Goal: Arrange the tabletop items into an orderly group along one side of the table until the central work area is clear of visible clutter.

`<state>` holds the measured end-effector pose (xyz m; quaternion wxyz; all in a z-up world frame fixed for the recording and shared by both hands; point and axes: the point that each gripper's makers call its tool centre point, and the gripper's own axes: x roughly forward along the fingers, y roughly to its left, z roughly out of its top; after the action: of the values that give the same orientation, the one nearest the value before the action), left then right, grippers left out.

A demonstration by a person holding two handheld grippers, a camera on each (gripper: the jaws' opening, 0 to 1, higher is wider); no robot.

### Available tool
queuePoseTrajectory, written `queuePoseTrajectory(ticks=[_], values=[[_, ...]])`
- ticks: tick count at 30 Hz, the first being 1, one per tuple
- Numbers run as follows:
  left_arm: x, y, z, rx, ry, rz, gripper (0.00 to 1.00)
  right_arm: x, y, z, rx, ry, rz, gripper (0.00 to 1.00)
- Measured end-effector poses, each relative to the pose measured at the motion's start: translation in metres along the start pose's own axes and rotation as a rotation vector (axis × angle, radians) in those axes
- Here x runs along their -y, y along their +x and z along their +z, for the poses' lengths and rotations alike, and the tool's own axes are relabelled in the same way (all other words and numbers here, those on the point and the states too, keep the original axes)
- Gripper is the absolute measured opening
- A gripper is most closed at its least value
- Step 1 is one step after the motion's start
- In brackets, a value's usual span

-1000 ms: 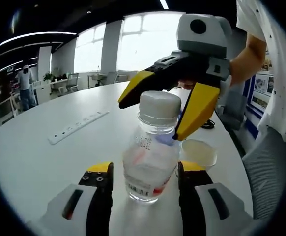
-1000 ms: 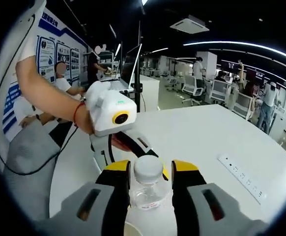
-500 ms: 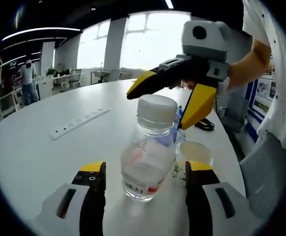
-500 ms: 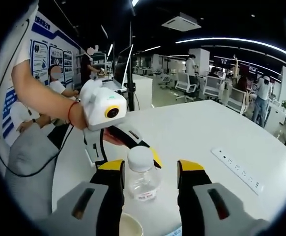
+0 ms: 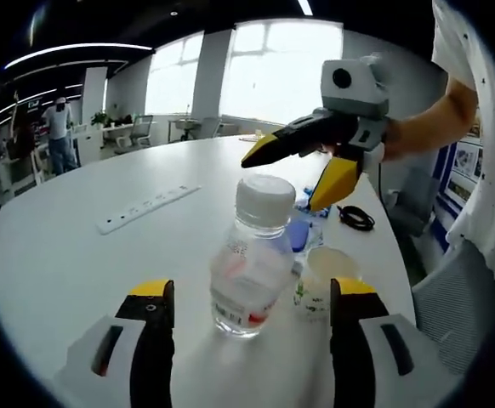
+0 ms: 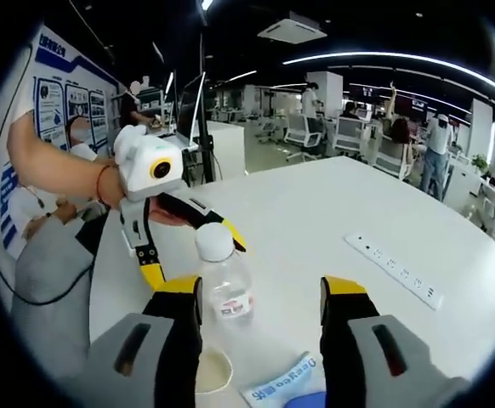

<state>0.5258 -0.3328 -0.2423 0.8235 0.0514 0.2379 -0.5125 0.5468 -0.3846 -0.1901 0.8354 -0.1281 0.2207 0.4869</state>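
A clear plastic bottle (image 5: 249,263) with a white cap stands upright on the white round table (image 5: 69,272). My left gripper (image 5: 252,291) is open, and the bottle stands just beyond its two jaws. My right gripper (image 5: 280,184), held by a hand, hovers open behind and above the cap. In the right gripper view the same bottle (image 6: 223,287) stands ahead and to the left of my open right gripper (image 6: 261,287). The left gripper (image 6: 195,260) faces it from behind the bottle.
A small paper cup (image 5: 325,274) and a blue packet (image 5: 299,231) lie close to the bottle; the cup (image 6: 211,374) and packet (image 6: 287,389) sit by my right jaws. A white power strip (image 5: 145,209) and a black cable loop (image 5: 355,218) lie farther off. People and chairs stand beyond the table.
Both grippers have drawn back from the bottle and their jaws stand wider apart. The bottle stays upright in the same place.
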Motion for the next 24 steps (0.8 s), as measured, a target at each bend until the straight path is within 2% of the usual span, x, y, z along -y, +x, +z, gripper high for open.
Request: queuePoseTrajectory(ticks=[13,24], values=[[0.011,-0.025,0.008,0.015,-0.02,0.059,0.78,0.003,-0.025,-0.03,-0.096,-0.008,-0.036,0.54],[0.026,-0.045,0.008,0.02,-0.037,0.109,0.78,0.002,-0.044,-0.04,-0.129,0.014,-0.058,0.56]])
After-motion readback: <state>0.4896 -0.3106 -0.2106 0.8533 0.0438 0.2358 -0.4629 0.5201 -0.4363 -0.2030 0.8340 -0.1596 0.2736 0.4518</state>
